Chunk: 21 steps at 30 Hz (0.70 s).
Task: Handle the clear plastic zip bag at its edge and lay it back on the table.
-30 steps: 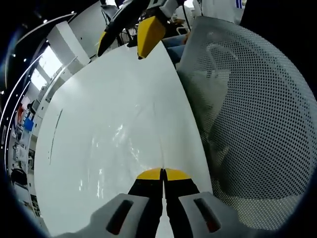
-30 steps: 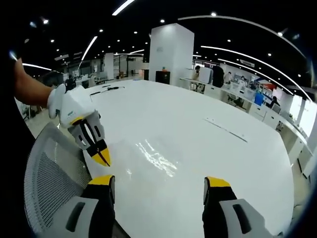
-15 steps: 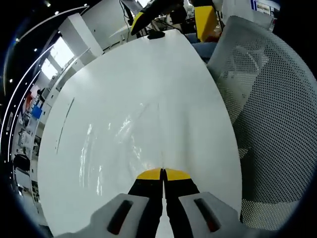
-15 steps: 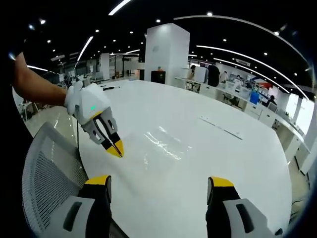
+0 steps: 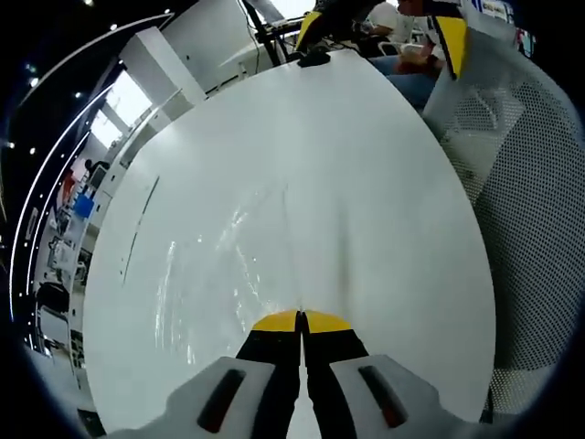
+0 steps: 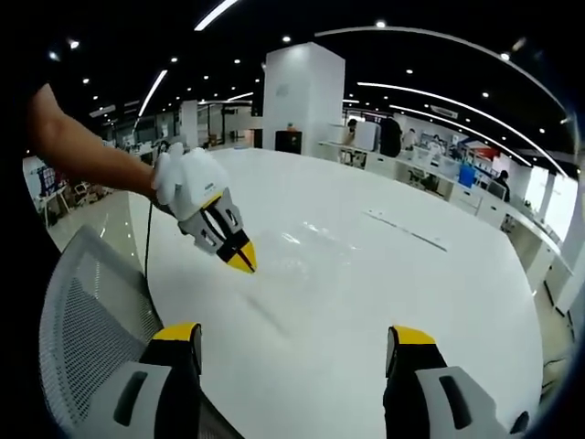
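The clear plastic zip bag (image 5: 228,251) shows as faint glints on the white table (image 5: 366,165). My left gripper (image 5: 300,320) is shut on the bag's near edge. In the right gripper view the left gripper (image 6: 243,262) hovers a little above the table (image 6: 439,302), casting a shadow beneath it, with the bag (image 6: 306,240) trailing from its tips. How much of the bag rests on the table is unclear. My right gripper (image 6: 291,335) stands open near the table's edge with nothing between its jaws. One of its yellow fingers (image 5: 454,44) shows at the top of the left gripper view.
A grey mesh chair back (image 5: 539,229) stands beside the table edge, also low at the left (image 6: 82,311). A thin dark strip (image 6: 407,234) lies on the table's far side. The person's forearm (image 6: 87,151) reaches in from the left. Office desks and a white pillar (image 6: 302,96) lie beyond.
The left gripper, still shut on the bag's edge, has moved away from the chair and further over the table, rising a little. The right gripper stayed open.
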Each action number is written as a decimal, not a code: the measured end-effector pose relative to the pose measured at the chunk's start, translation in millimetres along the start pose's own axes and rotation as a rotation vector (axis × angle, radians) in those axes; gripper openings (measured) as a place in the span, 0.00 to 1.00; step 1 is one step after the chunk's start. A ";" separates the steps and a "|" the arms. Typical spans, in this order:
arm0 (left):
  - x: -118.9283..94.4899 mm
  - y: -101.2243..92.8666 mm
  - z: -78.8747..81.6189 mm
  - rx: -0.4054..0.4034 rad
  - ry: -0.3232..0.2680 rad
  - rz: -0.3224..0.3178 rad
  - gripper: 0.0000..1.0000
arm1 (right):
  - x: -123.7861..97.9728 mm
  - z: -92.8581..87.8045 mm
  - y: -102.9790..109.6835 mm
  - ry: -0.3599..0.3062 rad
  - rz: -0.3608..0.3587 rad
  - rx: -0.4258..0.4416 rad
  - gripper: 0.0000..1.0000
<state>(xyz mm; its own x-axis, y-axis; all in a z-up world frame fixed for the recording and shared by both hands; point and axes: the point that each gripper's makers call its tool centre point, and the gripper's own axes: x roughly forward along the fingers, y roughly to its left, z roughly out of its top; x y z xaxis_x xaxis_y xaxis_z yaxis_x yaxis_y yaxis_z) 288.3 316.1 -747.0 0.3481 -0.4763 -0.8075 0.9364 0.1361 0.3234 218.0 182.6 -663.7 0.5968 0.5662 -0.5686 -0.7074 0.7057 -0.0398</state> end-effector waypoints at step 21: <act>-14.8 -22.6 -18.2 -0.012 0.012 -0.109 0.02 | 4.1 -6.6 6.4 0.012 0.017 0.007 0.84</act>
<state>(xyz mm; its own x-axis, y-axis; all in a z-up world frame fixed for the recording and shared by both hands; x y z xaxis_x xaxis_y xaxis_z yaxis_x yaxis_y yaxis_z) 262.8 335.9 -751.3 0.2445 -0.4788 -0.8432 0.9692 0.0946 0.2273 213.4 186.7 -671.7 0.5803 0.5730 -0.5787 -0.7147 0.6990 -0.0246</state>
